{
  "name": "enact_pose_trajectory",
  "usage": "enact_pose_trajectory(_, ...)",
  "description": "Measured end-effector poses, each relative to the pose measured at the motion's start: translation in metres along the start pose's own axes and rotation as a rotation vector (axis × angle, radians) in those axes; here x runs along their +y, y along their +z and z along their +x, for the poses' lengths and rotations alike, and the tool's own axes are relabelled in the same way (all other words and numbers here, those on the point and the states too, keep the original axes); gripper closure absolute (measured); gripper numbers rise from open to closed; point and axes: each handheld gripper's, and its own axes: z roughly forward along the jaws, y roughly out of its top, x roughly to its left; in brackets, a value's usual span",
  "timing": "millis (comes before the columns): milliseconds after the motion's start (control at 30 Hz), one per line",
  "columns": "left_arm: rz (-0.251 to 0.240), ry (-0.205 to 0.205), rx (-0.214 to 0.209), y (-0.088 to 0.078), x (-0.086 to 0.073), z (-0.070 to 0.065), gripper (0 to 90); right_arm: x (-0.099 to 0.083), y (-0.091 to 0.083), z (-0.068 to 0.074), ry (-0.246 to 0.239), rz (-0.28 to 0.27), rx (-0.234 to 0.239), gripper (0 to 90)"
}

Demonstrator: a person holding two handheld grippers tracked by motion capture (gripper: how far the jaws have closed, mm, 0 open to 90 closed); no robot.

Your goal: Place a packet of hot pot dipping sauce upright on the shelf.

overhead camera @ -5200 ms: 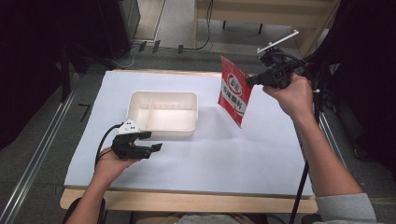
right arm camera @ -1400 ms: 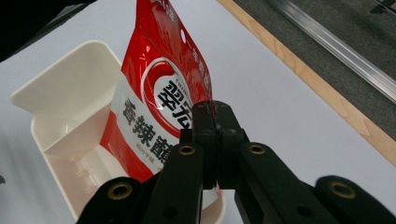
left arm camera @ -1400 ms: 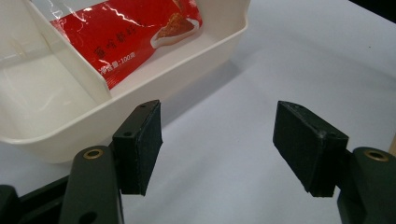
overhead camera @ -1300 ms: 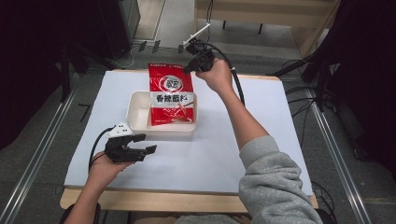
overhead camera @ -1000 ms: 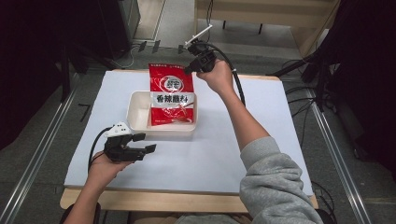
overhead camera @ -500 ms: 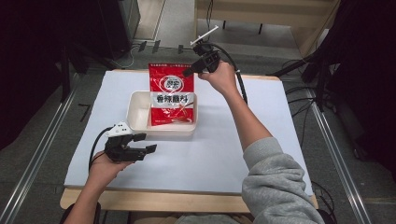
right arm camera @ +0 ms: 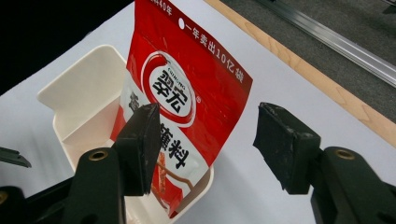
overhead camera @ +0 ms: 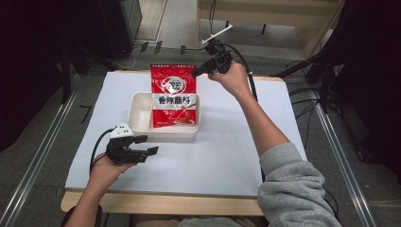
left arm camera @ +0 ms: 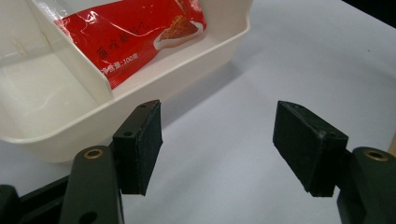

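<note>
The red foil seasoning packet [overhead camera: 173, 97] leaned in the white plastic divided tray [overhead camera: 141, 112], placement done; the right claw [overhead camera: 201, 72] had just opened, empty, and only withdrawing remained

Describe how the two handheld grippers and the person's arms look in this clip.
Both are black two-jaw tools with flat dark pads and brass-coloured rivets. The left gripper carries a white top piece and a looping black cable; the right gripper has a white rod on top and a black cable. The right arm wears a grey sleeve.
</note>
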Motion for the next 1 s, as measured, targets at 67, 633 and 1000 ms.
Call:
enact_pose_trajectory(67,0.0,0.0,0.0,0.0,0.0,0.0,34.0,-0.002,-0.002,0.0,0.006,-0.003,0.001,41.5)
enact_pose_trajectory(633,0.005,-0.008,0.006,-0.001,-0.001,0.001,34.0,-0.046,-0.024,0.019,-0.002,-0.013,-0.003,40.0)
enact_pose_trajectory(1000,0.007,-0.007,0.003,0.0,-0.001,0.001,34.0,-0.09,-0.042,0.042,-0.048,-0.07,-0.01,42.5)
